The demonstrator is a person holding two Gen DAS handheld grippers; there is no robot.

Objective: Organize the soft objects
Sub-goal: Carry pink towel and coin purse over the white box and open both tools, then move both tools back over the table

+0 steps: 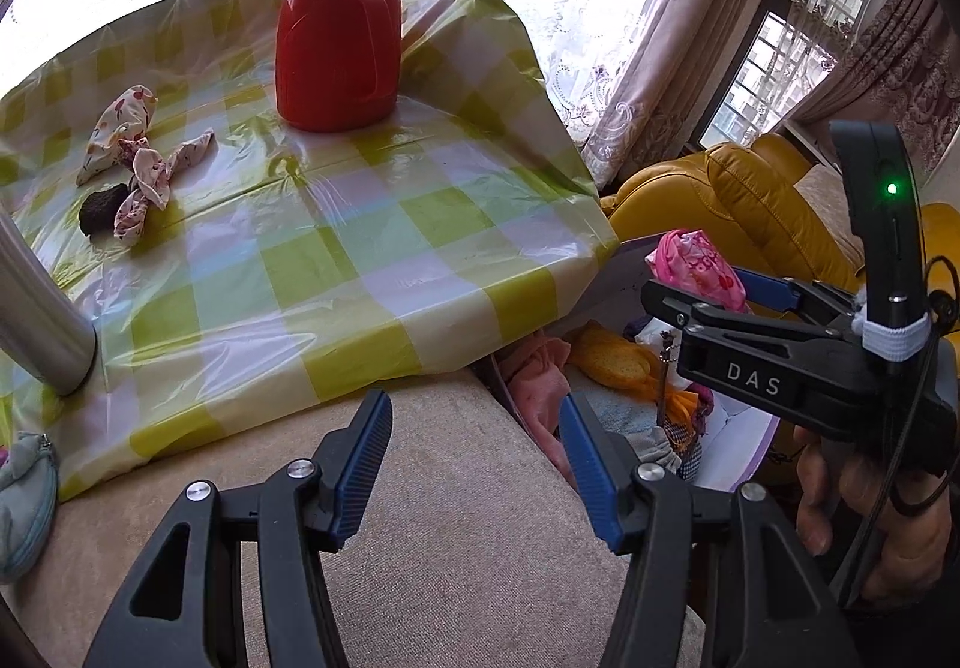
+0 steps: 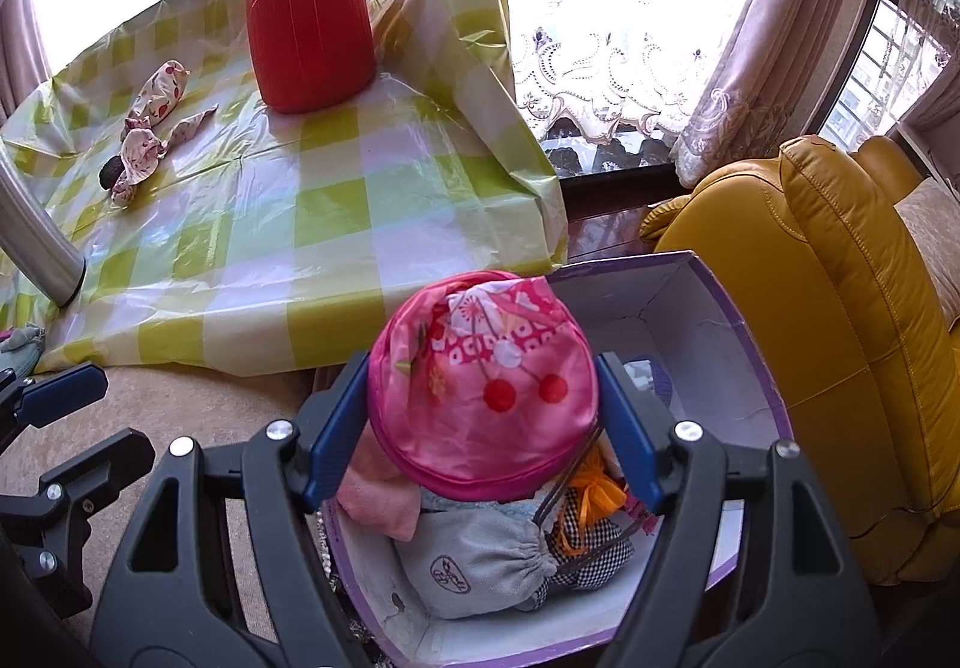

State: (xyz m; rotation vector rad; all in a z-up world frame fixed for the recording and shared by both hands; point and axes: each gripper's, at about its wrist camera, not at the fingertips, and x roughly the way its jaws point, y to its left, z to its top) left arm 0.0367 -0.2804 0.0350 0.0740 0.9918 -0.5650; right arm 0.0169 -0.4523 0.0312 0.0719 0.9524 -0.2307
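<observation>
Beside red flask, floral cloth bundle.

Left tongs empty over beige cushion; right tongs grip pink pouch.

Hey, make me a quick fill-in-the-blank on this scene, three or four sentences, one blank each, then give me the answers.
1. The right gripper grips a round pink pouch printed with two red ____.
2. That pouch is held above an open ____ with purple edges.
3. The left gripper has ____ between its blue pads.
4. The tall red flask stands on a tablecloth checked in green and ____.

Missing words: cherries; box; nothing; white
</observation>
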